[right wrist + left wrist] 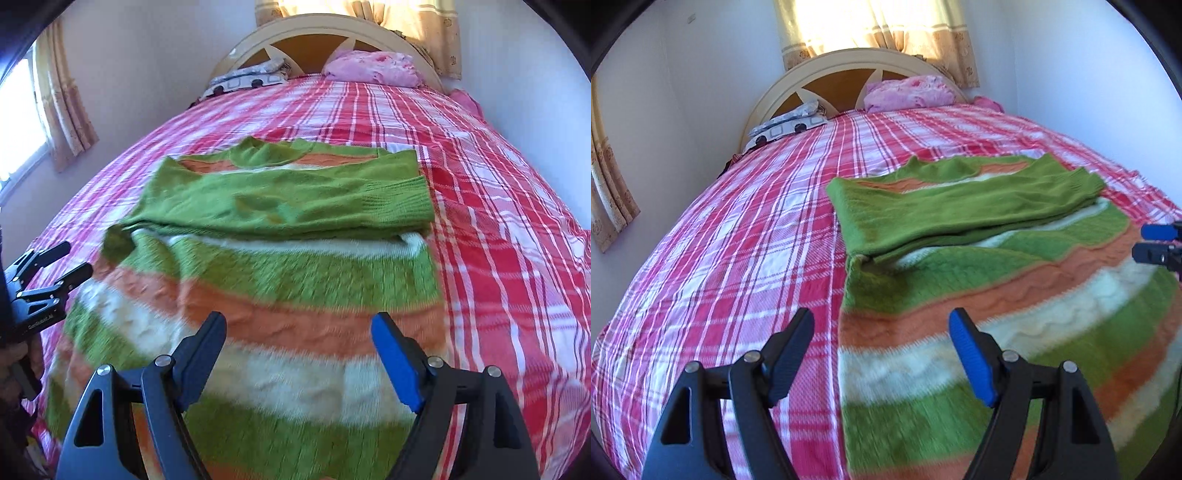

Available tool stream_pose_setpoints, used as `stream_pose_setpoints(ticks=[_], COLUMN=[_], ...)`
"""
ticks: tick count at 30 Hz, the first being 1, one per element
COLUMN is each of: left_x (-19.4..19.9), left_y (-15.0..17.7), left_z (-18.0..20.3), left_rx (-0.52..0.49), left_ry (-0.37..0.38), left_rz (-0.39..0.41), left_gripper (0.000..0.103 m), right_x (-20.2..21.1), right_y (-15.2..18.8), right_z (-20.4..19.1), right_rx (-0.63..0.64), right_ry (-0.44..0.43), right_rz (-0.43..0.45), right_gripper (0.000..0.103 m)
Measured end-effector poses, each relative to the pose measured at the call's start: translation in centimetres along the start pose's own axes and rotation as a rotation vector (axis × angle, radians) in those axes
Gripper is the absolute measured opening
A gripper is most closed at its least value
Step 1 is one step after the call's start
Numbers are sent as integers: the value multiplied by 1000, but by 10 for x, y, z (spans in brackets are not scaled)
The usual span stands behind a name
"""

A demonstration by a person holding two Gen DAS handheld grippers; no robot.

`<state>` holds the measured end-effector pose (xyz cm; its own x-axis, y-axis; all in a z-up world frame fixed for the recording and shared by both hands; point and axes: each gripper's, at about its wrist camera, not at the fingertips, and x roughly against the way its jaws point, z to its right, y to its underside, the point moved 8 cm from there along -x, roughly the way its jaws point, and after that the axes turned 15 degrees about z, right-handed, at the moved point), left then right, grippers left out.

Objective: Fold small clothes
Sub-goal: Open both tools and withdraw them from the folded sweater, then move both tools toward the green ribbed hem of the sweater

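A knitted sweater [1008, 284] [295, 269] striped green, orange and white lies flat on the red-and-white plaid bed [731, 240] [509, 229]. Its green sleeves [960, 206] [295, 199] are folded across the chest, collar toward the headboard. My left gripper [881, 319] [68, 264] hovers open over the sweater's lower left edge, nothing between its fingers. My right gripper [299, 319] [1156, 242] hangs open above the lower stripes, also holding nothing. The sweater's hem is hidden behind the grippers.
A cream headboard [849, 62] [325, 26] stands at the far end, with a pink blanket bundle [908, 92] [373, 68] and a patterned pillow [786, 125] [243, 79] against it. Walls close in both sides. Curtains [879, 26] hang behind; another curtain [66, 110] is at the left.
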<state>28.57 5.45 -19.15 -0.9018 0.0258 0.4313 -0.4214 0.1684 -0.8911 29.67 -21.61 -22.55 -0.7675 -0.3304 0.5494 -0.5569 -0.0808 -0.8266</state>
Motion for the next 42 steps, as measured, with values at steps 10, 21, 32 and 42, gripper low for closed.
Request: stream_pose_setpoints(ticks=[10,21,32,42], left_x=[49,83,103,119], left_y=[1,22,47,62], left_z=[18,31,20,14], left_rx=[18,5,-17,-46], left_ry=[40,68,46,37], left_rz=[36,21,-8,-21], left_gripper=[78,78,78,78], right_x=[57,99,112,121], right_y=[27,51,80,95], right_z=[-9,-21,-27,-31], right_rx=[-11,10,16,26], right_ry=[-25,-38,-38,-37], right_rz=[31,34,11,-3], right_gripper=[81,81,81,81])
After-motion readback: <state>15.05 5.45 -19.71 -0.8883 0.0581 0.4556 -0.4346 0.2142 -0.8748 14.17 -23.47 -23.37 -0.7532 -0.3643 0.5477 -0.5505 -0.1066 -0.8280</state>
